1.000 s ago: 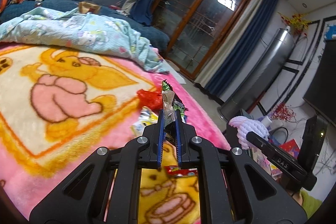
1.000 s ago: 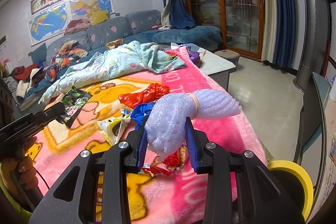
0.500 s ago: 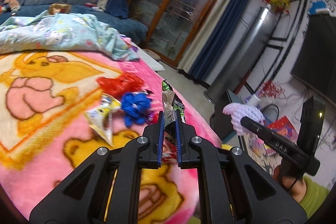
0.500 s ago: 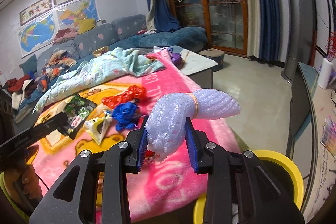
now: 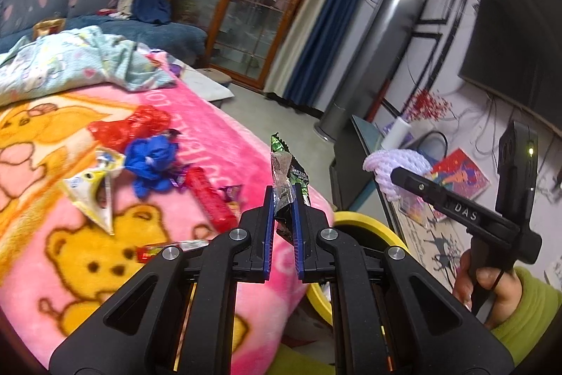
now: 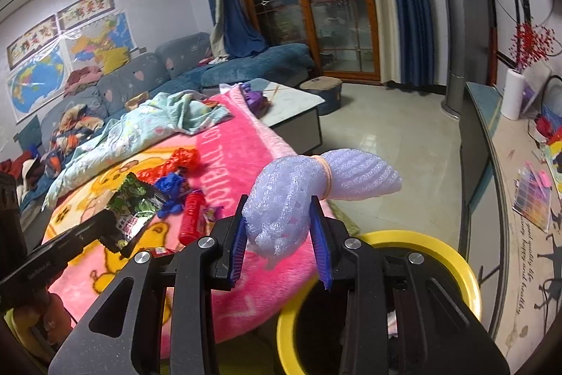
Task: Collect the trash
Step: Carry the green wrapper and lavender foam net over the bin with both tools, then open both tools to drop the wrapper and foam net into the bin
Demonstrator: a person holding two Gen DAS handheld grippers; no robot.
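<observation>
- Your left tongs (image 5: 282,199) are clamped on a crumpled green snack wrapper (image 5: 285,171), which sticks up past the blue pads.
- Your right tongs (image 6: 279,224) are clamped on a lilac foam net (image 6: 298,192); a tan rubber band pinches its middle, and the far half fans out to the right beyond the pads.
- In the left wrist view the right tongs and the foam net show at the right, held by a hand (image 5: 488,283) in a green sleeve.
- In the right wrist view the left tongs with the green wrapper show at the lower left, over the blanket.
- A yellow-rimmed bin (image 6: 453,266) stands just below your right tongs, beside the near right edge of the pink blanket (image 6: 232,157); its dark mouth is partly hidden by the tong frame.
- Both held pieces are in the air, near the bin's rim but not inside it.
- Other trash lies on the pink blanket: a red plastic bag (image 5: 130,127) at the far side, a blue bag (image 5: 152,160) just nearer, a torn yellow-and-white packet (image 5: 93,192) to the left, a red tube-shaped wrapper (image 5: 210,199) near the middle, and a small red candy wrapper (image 5: 151,252) close to your left tongs.
- A pale green quilt (image 6: 140,125) is bunched on the far part of the blanket.
</observation>
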